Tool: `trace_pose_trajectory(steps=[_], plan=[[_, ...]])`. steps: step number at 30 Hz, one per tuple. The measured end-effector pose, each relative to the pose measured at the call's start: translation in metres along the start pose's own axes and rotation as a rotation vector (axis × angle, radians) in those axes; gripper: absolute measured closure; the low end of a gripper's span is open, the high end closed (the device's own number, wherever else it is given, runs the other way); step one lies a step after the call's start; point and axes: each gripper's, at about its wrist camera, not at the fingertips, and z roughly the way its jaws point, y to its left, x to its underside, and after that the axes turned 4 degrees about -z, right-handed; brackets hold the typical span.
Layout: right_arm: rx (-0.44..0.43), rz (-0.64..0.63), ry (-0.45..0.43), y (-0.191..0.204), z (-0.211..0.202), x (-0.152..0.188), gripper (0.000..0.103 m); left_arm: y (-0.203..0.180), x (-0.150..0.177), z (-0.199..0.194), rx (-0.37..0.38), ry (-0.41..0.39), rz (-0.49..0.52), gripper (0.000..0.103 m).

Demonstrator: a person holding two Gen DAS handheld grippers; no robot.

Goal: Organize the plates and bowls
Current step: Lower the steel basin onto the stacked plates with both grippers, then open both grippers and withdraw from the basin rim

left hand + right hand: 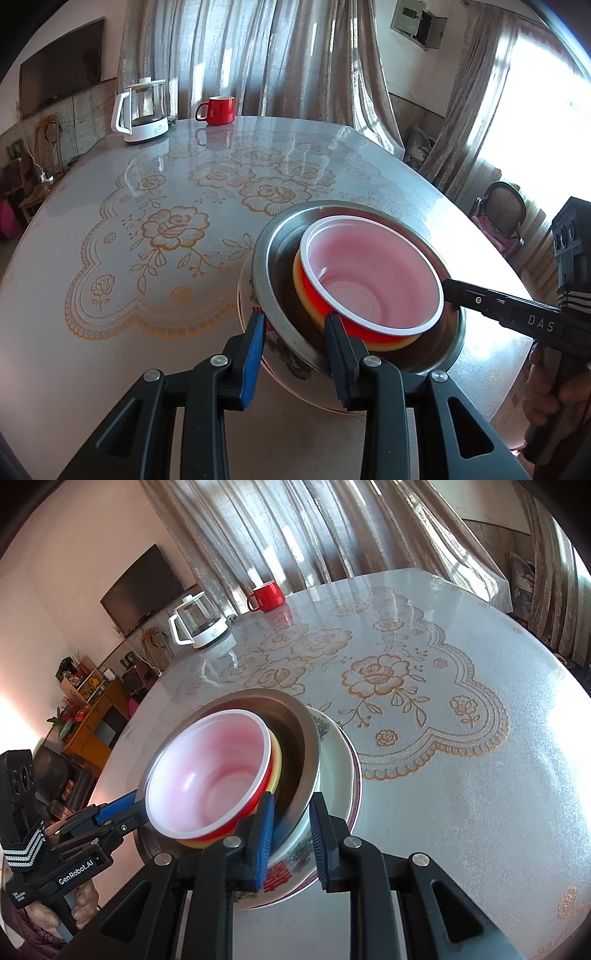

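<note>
Right wrist view alone shows red double-happiness mark on porcelain bowl [334,775], four nested bowls: red plastic bowl [373,273], yellow bowl [306,295], steel bowl [284,258], left gripper [295,325] and right gripper [291,805] each clenched across steel rim.

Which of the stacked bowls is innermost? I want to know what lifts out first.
The red bowl with the white rim and pinkish inside: it sits on top, nested in the yellow bowl, which rests in the steel bowl above the flowered ceramic bowl.
</note>
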Motion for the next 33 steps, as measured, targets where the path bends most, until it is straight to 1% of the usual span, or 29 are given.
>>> trace_pose_trajectory(steps=[8, 10, 13, 18, 20, 21, 22, 24, 25, 27, 29, 33], plan=[[-0.012, -0.001, -0.004, 0.002, -0.006, 0.003, 0.078, 0.0, 0.002, -0.003, 0.004, -0.004, 0.0, 0.069], [-0.018, -0.004, -0.01, 0.003, -0.009, 0.004, 0.075, 0.001, 0.002, -0.004, 0.003, -0.004, -0.004, 0.064], [-0.018, -0.014, -0.031, 0.006, -0.016, 0.005, 0.074, 0.004, 0.003, -0.007, 0.009, -0.012, -0.024, 0.063], [0.002, -0.032, -0.056, 0.012, -0.024, 0.006, 0.074, 0.007, 0.005, -0.015, -0.006, -0.035, -0.044, 0.063], [0.011, -0.037, -0.065, 0.014, -0.026, 0.006, 0.073, 0.009, 0.007, -0.019, -0.018, -0.047, -0.057, 0.058], [0.017, -0.04, -0.068, 0.015, -0.027, 0.007, 0.073, 0.01, 0.008, -0.022, -0.032, -0.055, -0.066, 0.051], [0.022, -0.044, -0.071, 0.017, -0.028, 0.008, 0.073, 0.01, 0.009, -0.024, -0.049, -0.067, -0.072, 0.047], [0.034, -0.051, -0.076, 0.019, -0.029, 0.01, 0.071, 0.012, 0.012, -0.03, -0.07, -0.088, -0.076, 0.045], [0.04, -0.054, -0.077, 0.021, -0.029, 0.011, 0.071, 0.012, 0.013, -0.032, -0.075, -0.09, -0.082, 0.041], [0.044, -0.059, -0.077, 0.024, -0.029, 0.013, 0.071, 0.014, 0.015, -0.035, -0.094, -0.103, -0.095, 0.035], [0.045, -0.062, -0.08, 0.027, -0.03, 0.015, 0.071, 0.014, 0.018, -0.038, -0.112, -0.114, -0.095, 0.035], [0.057, -0.073, -0.086, 0.032, -0.032, 0.018, 0.07, 0.015, 0.023, -0.041, -0.141, -0.126, -0.107, 0.03]])
